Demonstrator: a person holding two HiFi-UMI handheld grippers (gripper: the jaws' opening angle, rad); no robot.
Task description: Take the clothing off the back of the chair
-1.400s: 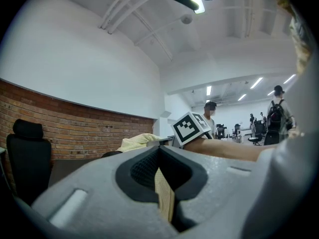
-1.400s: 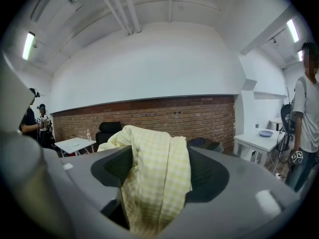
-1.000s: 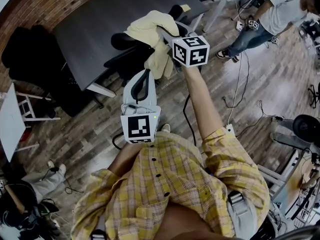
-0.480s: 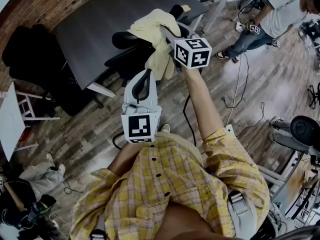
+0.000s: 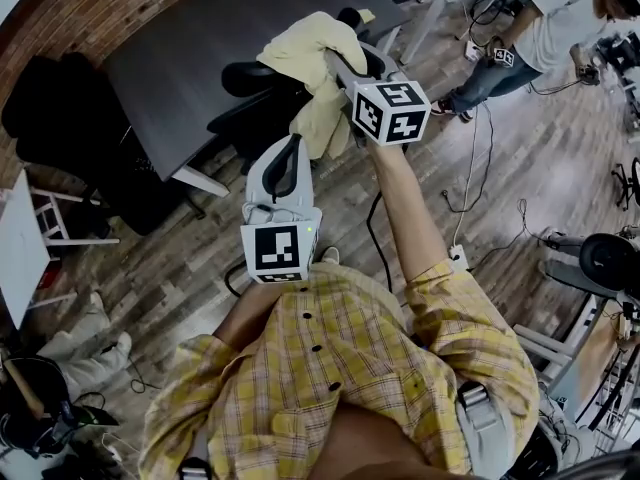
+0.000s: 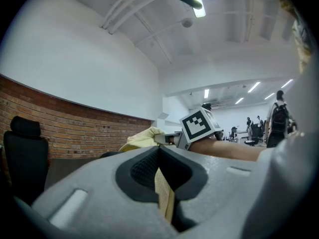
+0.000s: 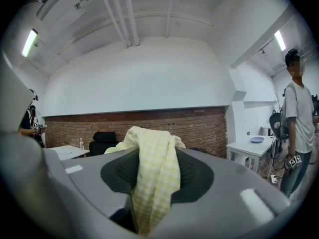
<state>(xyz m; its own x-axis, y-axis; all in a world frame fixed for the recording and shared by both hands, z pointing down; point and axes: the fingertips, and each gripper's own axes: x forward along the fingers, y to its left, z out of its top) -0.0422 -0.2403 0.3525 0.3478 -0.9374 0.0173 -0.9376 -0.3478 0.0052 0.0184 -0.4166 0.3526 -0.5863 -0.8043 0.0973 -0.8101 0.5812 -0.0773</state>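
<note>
Now the outstretched right gripper, jaws just closing, clamps clothing.

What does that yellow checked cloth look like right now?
The pale yellow checked cloth garment looks soft and thin. It hangs bunched above the black office chair. The right hand-held gripper, whose jaws have just been closing, pinches a thick fold; the left hand-held gripper pinches a narrow edge. Whether it touches the chair is unclear.
</note>
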